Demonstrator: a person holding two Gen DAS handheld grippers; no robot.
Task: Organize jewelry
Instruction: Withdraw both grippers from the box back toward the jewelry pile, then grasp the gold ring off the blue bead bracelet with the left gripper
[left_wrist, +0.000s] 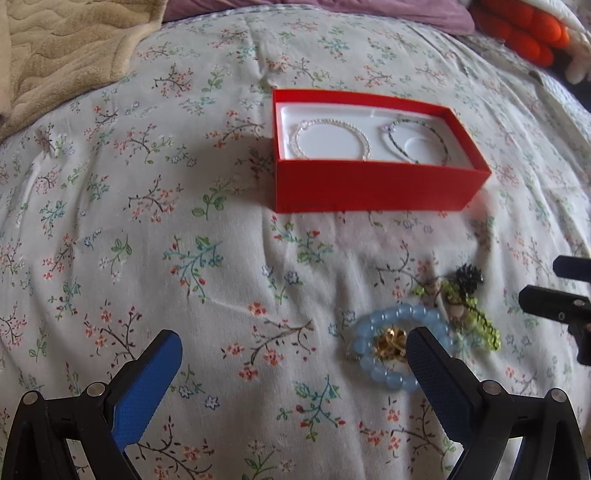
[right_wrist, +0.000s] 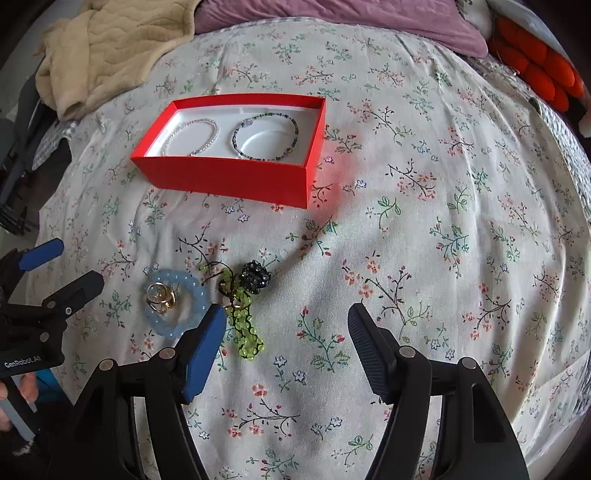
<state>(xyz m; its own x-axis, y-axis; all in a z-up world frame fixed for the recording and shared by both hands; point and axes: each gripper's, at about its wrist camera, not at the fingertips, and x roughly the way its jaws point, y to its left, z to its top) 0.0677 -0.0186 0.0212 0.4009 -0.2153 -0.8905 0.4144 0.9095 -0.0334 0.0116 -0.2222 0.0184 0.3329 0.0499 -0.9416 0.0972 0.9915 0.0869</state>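
A red box with a white insert lies open on the floral bedspread. In it are a white bead bracelet and a dark green bead bracelet. In front of the box lie a light blue bead bracelet ringing some gold rings, a green beaded piece and a dark beaded ball. My left gripper is wide open, its right finger over the blue bracelet. My right gripper is open, its left finger beside the green piece.
A beige blanket is bunched at the far left of the bed. A purple pillow lies at the back and an orange plush thing at the far right. A hand holds the left gripper's handle.
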